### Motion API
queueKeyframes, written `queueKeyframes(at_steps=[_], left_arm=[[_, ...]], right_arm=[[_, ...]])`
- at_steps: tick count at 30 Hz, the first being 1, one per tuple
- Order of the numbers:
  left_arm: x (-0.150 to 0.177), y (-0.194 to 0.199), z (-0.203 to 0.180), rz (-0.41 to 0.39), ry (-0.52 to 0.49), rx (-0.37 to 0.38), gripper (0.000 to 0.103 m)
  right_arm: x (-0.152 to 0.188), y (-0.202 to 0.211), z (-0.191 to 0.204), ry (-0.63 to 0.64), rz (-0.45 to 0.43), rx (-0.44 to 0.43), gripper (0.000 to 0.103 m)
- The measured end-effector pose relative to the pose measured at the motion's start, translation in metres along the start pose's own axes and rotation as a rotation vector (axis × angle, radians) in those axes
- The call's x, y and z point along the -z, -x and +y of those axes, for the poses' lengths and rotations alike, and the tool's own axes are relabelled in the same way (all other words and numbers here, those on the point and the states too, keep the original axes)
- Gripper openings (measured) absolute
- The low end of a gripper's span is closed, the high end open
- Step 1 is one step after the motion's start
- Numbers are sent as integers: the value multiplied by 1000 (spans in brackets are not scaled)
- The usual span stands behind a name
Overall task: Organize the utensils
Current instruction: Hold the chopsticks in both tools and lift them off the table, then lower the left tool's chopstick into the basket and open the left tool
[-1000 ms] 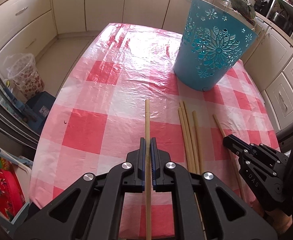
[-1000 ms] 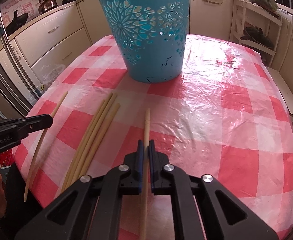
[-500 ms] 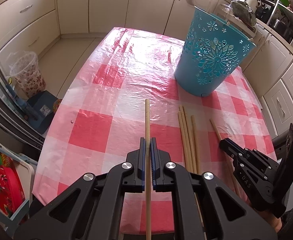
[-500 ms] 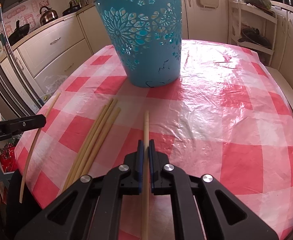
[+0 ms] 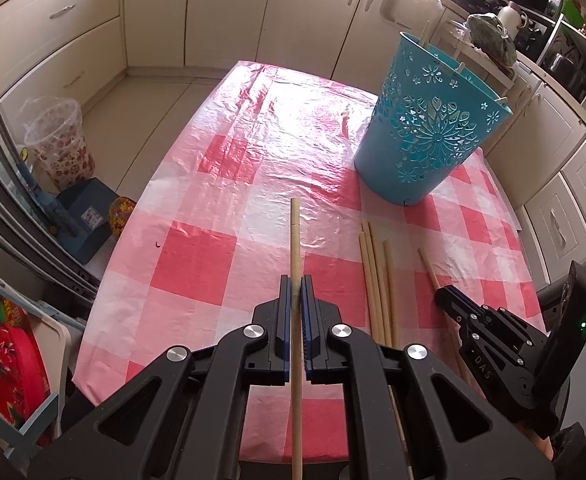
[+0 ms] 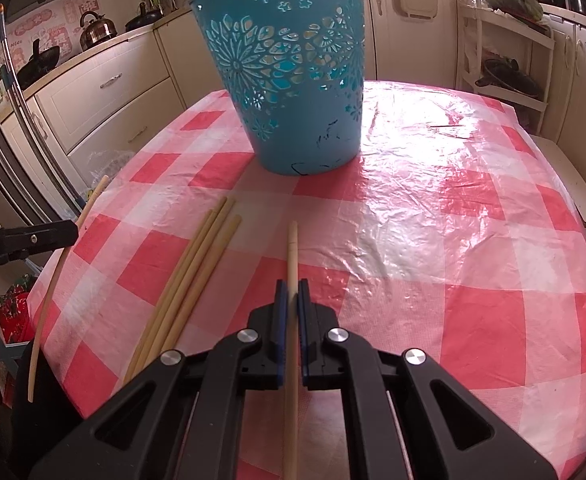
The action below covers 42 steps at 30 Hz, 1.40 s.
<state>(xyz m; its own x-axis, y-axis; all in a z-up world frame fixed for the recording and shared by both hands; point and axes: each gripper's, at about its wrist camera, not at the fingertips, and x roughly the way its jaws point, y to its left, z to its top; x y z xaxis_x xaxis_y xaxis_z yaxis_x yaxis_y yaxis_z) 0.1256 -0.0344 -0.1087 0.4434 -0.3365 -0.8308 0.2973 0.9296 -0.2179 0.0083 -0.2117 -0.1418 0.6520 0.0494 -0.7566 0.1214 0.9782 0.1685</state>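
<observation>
Three chopsticks [image 6: 189, 268] lie loose (two more clamped) before one basket [image 6: 289, 80].

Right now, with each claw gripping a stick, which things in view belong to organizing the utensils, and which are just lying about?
Part of the job:
- left claw and its chopstick
- right claw and its chopstick
- three loose chopsticks on the tablecloth
- blue basket, chopsticks already inside

Lying about:
- kettle on the counter
- floral bin on the floor
</observation>
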Motion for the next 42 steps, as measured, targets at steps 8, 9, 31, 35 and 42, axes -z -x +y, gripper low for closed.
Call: queueKeyframes(at_steps=[8,9,31,35,42], left_arm=[[-4,13,12,-38,37,28,5],[-4,13,13,-40,37,27,5],[-46,41,16,-170,121,186,5],[-68,44,-1,-213,116,225,5],[-121,59,-35,-349,126,256,5]], right_arm=[[0,-1,5,26,-3,29,6],[0,-1,6,29,-3,32,6],[4,4,-21,-137,-40,-155,6],[5,5,-29,-193,-46,-206,6],[7,6,-35,-231,-45,-254,6]])
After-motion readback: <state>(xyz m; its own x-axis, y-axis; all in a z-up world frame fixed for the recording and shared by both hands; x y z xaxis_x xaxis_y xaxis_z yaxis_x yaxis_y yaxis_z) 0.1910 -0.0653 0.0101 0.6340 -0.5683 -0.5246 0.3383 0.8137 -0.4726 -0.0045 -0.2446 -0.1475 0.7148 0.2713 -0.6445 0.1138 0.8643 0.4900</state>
